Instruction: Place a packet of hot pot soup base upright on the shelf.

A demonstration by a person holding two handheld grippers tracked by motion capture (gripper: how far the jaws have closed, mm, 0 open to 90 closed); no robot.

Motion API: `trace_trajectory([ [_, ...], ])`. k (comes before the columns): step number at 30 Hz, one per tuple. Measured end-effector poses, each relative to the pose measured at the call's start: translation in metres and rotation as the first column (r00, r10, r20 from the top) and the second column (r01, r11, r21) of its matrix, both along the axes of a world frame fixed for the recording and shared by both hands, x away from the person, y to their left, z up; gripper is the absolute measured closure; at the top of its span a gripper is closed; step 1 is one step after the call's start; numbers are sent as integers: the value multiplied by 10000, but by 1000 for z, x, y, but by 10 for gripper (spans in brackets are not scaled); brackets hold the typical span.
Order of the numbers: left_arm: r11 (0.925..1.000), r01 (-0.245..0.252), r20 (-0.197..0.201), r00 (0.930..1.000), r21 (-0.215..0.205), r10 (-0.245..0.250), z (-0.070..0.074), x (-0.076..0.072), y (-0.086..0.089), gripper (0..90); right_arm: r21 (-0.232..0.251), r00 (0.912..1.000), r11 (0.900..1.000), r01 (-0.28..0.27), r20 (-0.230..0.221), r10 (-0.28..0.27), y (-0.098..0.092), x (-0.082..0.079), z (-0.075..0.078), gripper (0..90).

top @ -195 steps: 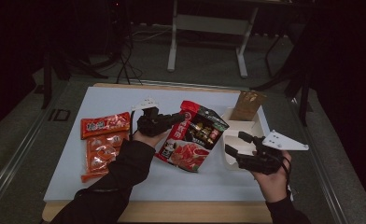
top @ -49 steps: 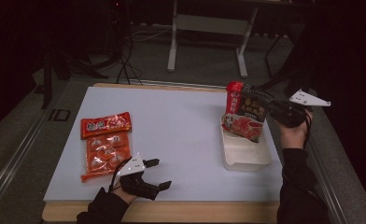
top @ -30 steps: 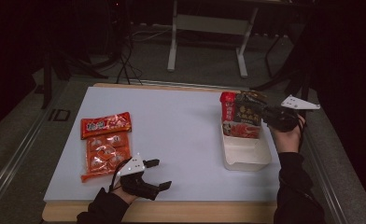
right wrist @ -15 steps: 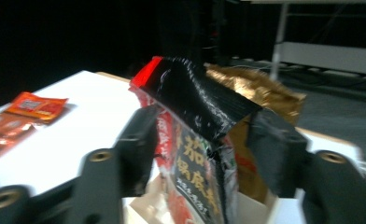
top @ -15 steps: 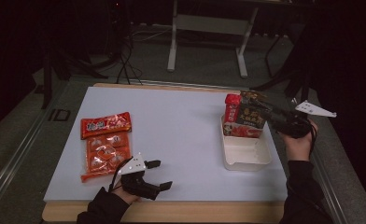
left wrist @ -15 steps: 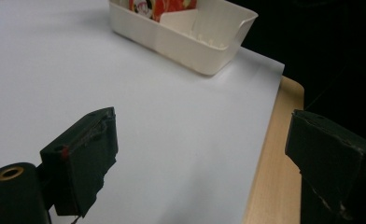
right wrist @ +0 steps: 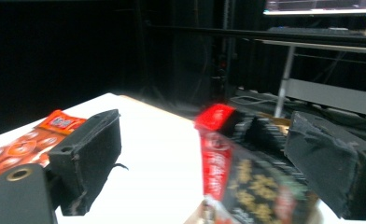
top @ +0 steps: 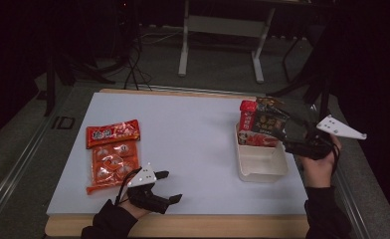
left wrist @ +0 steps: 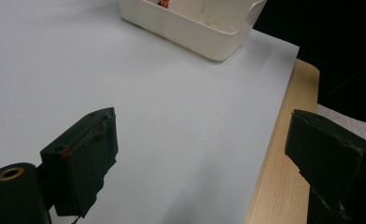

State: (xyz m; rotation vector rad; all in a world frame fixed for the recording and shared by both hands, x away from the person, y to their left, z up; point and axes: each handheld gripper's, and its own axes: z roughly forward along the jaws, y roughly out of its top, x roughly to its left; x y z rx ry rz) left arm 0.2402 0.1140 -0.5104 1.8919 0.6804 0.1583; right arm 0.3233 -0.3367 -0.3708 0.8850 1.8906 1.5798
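Table [top: 193, 149] with a white top fills the middle of the high view, its wooden edge showing along the bottom. On its right half sits a cream tub [top: 260, 164], and a red-and-black snack bag [top: 259, 127] stands upright in the tub's far end, leaning toward the upper right of the frame. In the right gripper view the same snack bag [right wrist: 246, 182] rises at lower centre, blurred, between the two black jaws but with a clear gap on each side. At the left of the table in the high view lies an orange snack pack [top: 111, 154], flat, well apart from the tub.

The right gripper [top: 295, 137] is at the right edge of the frame, just beside the bag; its jaws have just been opening and now stand wide, gripping nothing, the bag loose between them. The left gripper [top: 169, 186] rests low at the bottom centre-left of the high view, near the orange pack's lower corner. In the left gripper view its jaws stand far apart over bare white table, nothing between them, with the tub [left wrist: 195, 28] at the top of the frame.
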Motion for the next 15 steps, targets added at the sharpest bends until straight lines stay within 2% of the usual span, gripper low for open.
trace_trajectory([
  [1,10000,-16,-17,10000,22,16,0,0,0,101,-195,9999,9997,-124,-53,123,5,-3,-2,108],
  [7,10000,-69,-182,9998,32,70,0,1,2,100,-417,9952,9952,-882,-456,863,25,-18,-18,155],
  [10,10000,-66,-226,9997,0,66,1,1,3,101,-183,9871,9893,-1446,-727,1430,31,-24,-22,164],
  [12,9999,-107,-221,9997,35,108,3,2,4,101,-145,9828,9853,-1700,-762,1684,34,-29,-24,167],
  [15,9999,-120,-235,9997,26,120,7,2,6,104,-401,9806,9815,-1872,-676,1842,40,-36,-27,168],
])
